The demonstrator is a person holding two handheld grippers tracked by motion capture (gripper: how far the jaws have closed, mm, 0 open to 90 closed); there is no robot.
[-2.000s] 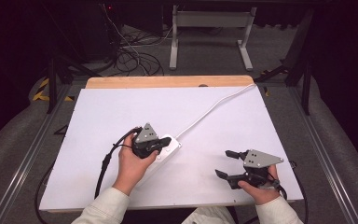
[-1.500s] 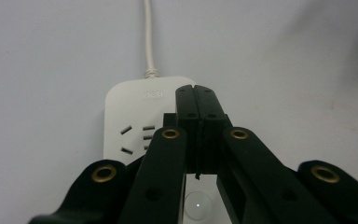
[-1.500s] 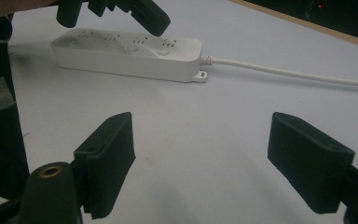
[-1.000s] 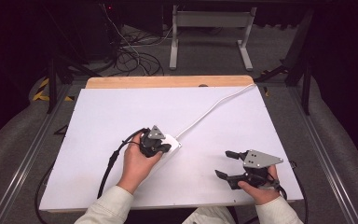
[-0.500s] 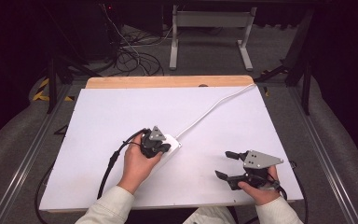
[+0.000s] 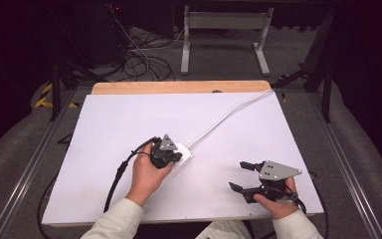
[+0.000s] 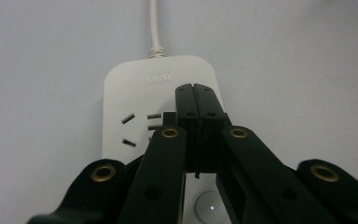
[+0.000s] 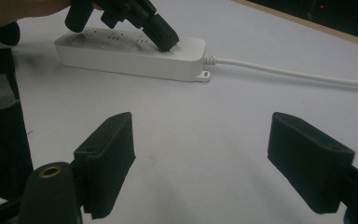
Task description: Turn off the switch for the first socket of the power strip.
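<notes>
At the near edge of the desk, two pale sleeves come in from below, each hand holding a gripper. The right gripper sits low near the front right corner, its jaws spread wide apart with nothing between them; in the right gripper view they frame bare white desk. The left gripper is a little farther in and left of centre, tilted down onto a white power strip that lies flat on the desk. In the left gripper view its jaws are pressed together, empty, their tips resting on the strip's top face just beside a set of socket slots and short of the end where the cord joins; a round button shows on the strip below the jaws. A black cable trails from the left gripper back over the front edge. From the strip a white cord runs diagonally away across the desk to the far right corner. The desk top is a plain white sheet with a strip of bare wood showing along its far edge. Beyond it the room is dark: grey floor, a tangle of black cables at left, and the white legs of a frame standing behind the desk.
</notes>
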